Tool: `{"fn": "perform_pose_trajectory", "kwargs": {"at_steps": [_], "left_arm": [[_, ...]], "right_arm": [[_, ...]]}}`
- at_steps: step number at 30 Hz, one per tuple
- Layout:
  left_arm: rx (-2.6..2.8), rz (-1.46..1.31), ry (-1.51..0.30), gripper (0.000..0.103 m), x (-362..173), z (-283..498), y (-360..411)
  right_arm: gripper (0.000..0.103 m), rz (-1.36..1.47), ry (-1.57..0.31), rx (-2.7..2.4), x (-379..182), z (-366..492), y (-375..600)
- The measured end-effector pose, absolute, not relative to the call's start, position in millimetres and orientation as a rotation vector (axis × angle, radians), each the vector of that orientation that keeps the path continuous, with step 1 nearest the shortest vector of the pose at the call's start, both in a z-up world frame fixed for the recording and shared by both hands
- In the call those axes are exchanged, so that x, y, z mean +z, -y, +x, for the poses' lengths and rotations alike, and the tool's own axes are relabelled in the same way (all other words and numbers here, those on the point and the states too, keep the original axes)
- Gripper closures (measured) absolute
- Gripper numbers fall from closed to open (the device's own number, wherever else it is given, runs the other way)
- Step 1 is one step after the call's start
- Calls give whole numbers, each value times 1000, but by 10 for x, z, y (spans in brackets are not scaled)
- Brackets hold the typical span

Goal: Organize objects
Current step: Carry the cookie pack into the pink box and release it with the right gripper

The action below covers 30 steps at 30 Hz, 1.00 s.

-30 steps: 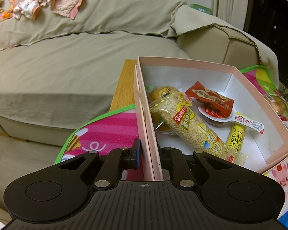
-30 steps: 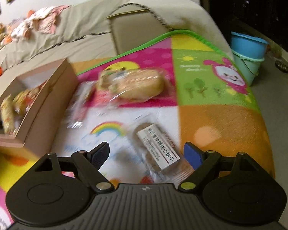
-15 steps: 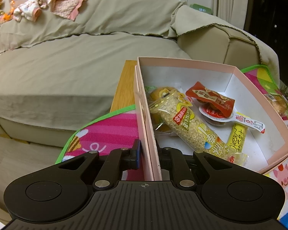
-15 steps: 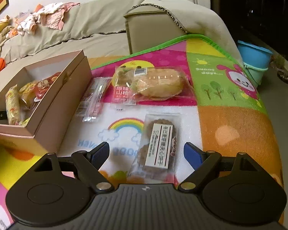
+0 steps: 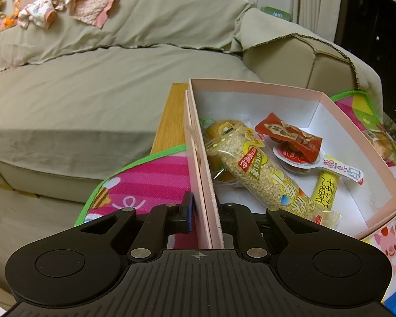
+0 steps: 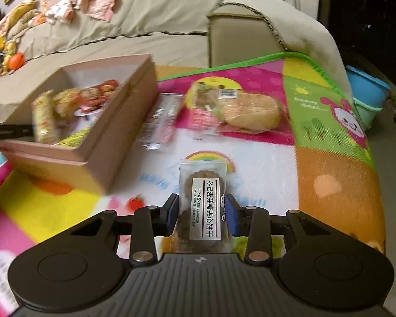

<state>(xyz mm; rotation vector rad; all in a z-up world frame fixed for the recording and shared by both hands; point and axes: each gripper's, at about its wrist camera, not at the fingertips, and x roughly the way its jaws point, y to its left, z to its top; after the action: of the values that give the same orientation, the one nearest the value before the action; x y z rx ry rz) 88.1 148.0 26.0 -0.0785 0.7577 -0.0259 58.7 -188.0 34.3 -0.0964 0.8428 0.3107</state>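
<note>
My left gripper [image 5: 204, 212] is shut on the near wall of a pink cardboard box [image 5: 250, 88]. The box holds several snack packs, among them a long sesame roll [image 5: 253, 174], a red sachet [image 5: 290, 132] and a yellow cheese stick [image 5: 326, 191]. My right gripper [image 6: 202, 212] is shut on a clear-wrapped brown biscuit pack [image 6: 203, 200] with a white label, just above the colourful play mat [image 6: 330, 171]. The box also shows in the right wrist view [image 6: 124, 132], to the left. A wrapped bread roll [image 6: 248, 113] and a clear pink-tinted packet [image 6: 161, 121] lie on the mat.
A beige covered sofa [image 5: 92, 79] runs behind the table, with clothes [image 5: 74, 13] piled on its back. A strip of wooden tabletop [image 5: 171, 116] shows beside the box. Blue and green buckets [image 6: 367, 100] stand on the floor at the right.
My right gripper has moved forward over the biscuit pack and closed on it. My left gripper has kept its hold on the box wall.
</note>
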Motion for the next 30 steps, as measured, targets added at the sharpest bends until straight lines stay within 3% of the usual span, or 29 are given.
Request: {"fn": "perform_pose_trajectory", "kwargs": {"at_steps": [9,16,27,30], "left_arm": [[-27,-84,-757,89,253,878,-1490],[-25,-85,-757,89,254,876,-1488],[-33,-81,-759,89,260,861,-1492],[-36,-83,-757,88,259,859,-1501]], "right_arm": [[67,-118,-637,466,1343,102,1642],[66,-23,-432,592,2084,208,1316],[66,2,-594,611,1605,1081,521],[61,23,-645,611,1448,1182,480]]}}
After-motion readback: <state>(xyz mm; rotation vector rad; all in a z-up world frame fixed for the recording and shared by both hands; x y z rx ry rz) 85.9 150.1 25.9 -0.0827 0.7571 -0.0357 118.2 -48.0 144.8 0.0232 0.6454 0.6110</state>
